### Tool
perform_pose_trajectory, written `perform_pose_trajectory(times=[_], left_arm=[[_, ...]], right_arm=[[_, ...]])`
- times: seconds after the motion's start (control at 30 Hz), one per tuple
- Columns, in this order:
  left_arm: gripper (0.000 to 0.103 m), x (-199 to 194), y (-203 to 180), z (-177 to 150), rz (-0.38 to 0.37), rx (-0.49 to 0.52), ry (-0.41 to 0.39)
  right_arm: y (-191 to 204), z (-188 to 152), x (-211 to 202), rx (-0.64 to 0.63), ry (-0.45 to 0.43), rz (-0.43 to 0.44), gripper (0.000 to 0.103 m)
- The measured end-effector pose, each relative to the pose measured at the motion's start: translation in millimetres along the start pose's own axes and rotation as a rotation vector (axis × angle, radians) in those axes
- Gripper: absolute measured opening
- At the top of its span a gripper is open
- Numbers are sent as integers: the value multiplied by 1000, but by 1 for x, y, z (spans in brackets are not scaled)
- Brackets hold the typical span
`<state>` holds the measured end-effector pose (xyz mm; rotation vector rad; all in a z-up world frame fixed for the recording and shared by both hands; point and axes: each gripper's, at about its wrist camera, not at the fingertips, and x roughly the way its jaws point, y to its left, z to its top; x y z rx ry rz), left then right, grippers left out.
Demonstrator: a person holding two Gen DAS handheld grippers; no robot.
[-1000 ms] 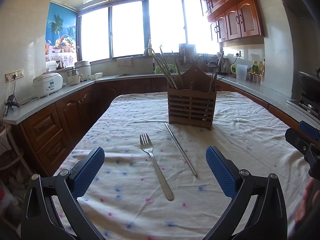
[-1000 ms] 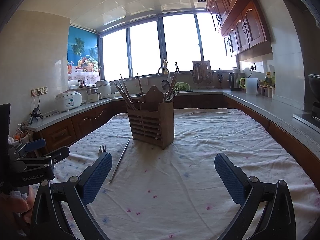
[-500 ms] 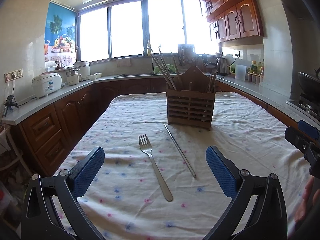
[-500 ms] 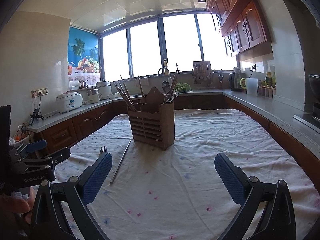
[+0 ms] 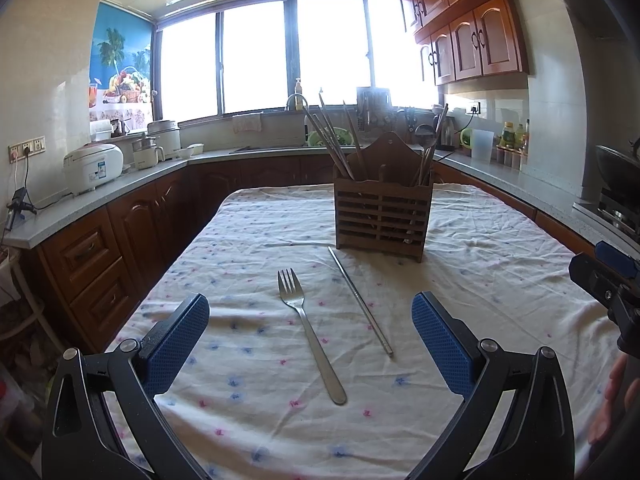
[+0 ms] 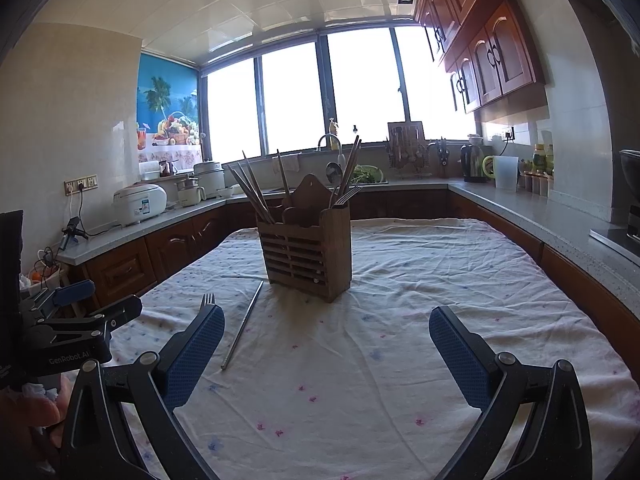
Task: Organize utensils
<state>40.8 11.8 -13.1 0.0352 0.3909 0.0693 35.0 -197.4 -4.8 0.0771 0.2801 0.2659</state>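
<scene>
While both grippers' jaws gape empty, the fork [image 5: 307,328] lies lengthwise, tines toward the holder [image 5: 383,216].

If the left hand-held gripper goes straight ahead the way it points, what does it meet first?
Probably the silver metal fork lying between its open fingers on the flowered tablecloth, with the slatted wooden utensil holder farther on; depth is uncertain.

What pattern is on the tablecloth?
White cloth with small scattered pink and blue flower prints, clearest in the left wrist view.

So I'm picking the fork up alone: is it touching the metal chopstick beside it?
Apart. The left wrist view shows tablecloth between the fork and the chopstick along their whole length.
</scene>
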Motion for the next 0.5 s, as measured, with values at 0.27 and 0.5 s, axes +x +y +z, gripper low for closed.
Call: perform_pose_trajectory(times=[0.27,0.5], left_arm=[[103,5,0,1,-14,-6,11],[103,10,-3,4,-34,-6,19]], right_arm=[[-2,-1,6,12,11,1,103],[-7,0,11,24,23,-1,103]])
